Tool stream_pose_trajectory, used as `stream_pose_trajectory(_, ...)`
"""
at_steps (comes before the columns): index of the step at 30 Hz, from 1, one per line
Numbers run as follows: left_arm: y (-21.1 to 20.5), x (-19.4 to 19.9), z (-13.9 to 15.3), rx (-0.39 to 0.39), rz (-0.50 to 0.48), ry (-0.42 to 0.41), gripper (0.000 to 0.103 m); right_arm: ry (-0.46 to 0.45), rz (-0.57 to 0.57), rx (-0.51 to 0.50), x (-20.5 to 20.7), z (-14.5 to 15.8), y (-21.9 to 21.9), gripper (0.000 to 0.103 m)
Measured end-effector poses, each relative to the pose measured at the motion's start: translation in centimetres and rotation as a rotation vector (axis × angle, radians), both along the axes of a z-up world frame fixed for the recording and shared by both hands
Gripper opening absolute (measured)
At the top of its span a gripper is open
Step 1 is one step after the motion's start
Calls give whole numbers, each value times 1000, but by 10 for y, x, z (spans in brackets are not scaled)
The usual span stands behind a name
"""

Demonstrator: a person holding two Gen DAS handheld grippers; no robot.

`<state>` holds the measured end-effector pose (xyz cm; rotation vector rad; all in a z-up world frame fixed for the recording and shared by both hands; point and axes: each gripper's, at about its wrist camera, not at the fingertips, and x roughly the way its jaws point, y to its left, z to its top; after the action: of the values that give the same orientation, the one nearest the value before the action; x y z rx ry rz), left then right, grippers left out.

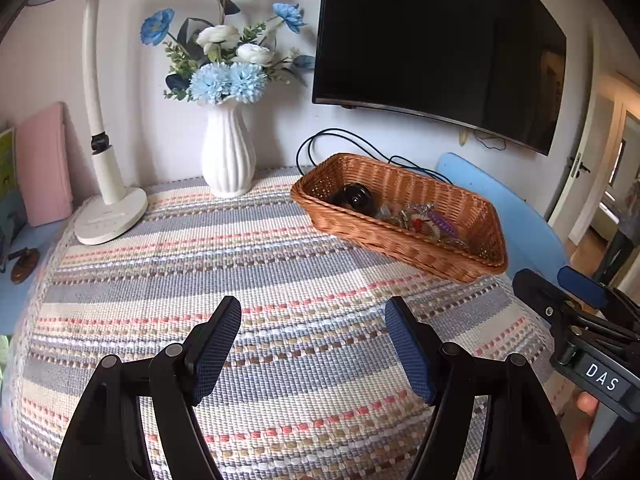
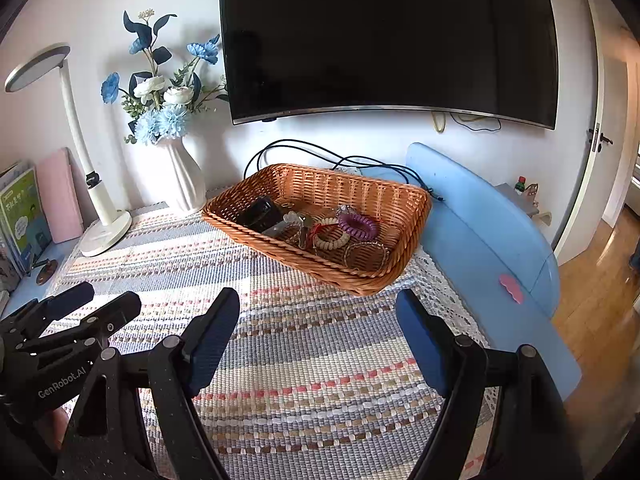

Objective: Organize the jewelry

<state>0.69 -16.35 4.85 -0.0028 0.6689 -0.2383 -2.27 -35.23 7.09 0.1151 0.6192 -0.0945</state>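
Both tongs, left (image 1: 313, 344) & right (image 2: 318, 340), gape empty over striped woven cloth (image 2: 320, 380) on bench; brown wicker basket (image 2: 256, 196) w/ bracelets (image 2: 340, 234) sits beyond.

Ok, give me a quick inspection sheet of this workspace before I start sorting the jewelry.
Surface: striped woven mat over a blue table.
Job's things: wicker basket holding a purple coil tie, beige coil bracelet, beaded bracelet, black box.
Clutter: white vase of flowers, desk lamp, books.
Grippers: left gripper and right gripper with jaws open, empty.
Cables: black cable behind the basket.
Surroundings: wall television, open door.
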Motion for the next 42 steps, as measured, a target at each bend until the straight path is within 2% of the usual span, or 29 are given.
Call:
stream_pose_trajectory(6,-3,-1,0,9,-8,2,76,0,-1,-1,0,0,0,82)
stream_pose_trajectory(10,-4,0,-1,-22,-37,26,76,3,6,7,-1,0,0,82)
stream_pose_trajectory(16,-3,1,0,-21,-29,25,76,2,7,13,-1,-1,0,82)
stream_pose_trajectory(22,-4,4,-5,-7,-18,43,76,21,11,60,4,-7,-4,82)
stream_pose_trajectory(32,-1,7,-7,-2,-12,53,76,31,5,52,5,-8,-1,82)
stream_pose_trajectory(37,-1,0,0,16,-11,50,76,34,-12,24,0,-2,5,82)
stream_pose_trajectory(42,4,-20,17,28,-16,8,76,26,-19,16,-10,7,13,82)
